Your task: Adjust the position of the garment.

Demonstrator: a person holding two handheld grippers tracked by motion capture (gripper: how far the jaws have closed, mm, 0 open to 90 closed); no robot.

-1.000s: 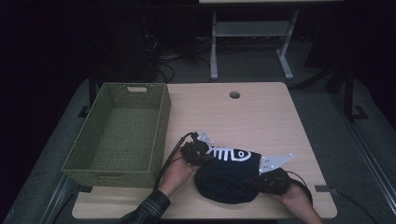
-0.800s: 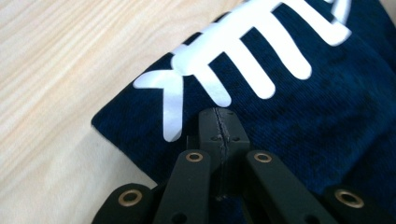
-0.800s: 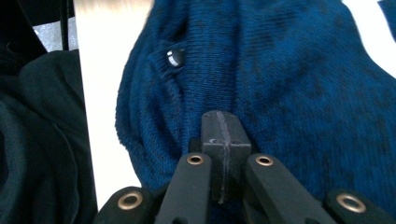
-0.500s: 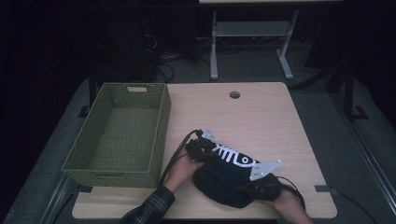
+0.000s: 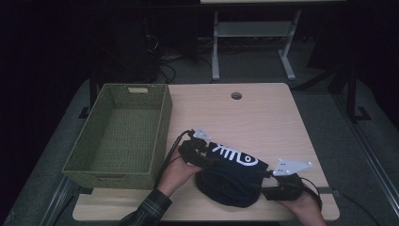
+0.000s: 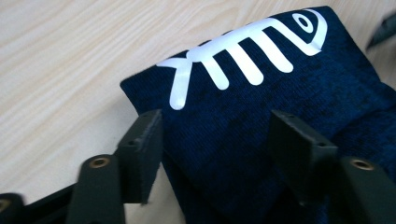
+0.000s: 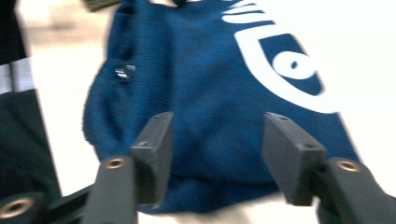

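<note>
Folded navy garment (image 5: 233,176) lies on the table (image 5: 263,117) at 6 o'clock, beside the green basket (image 5: 120,134), not yet in it. Left tongs (image 6: 215,135) and right tongs (image 7: 215,149) have just been opening, both apart over the cloth, nothing clamped. White fishbone print (image 6: 243,51), no readable text.

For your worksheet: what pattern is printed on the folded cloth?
A white fish skeleton on dark blue cloth, clearest in left gripper view.

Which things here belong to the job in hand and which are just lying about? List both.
In the job:
- folded dark blue cloth with a white fishbone print
- left gripper, jaws just opened
- right gripper, jaws just opened
- green woven rectangular basket, probably

Lying about:
- light wooden table
- white metal stand behind it
</note>
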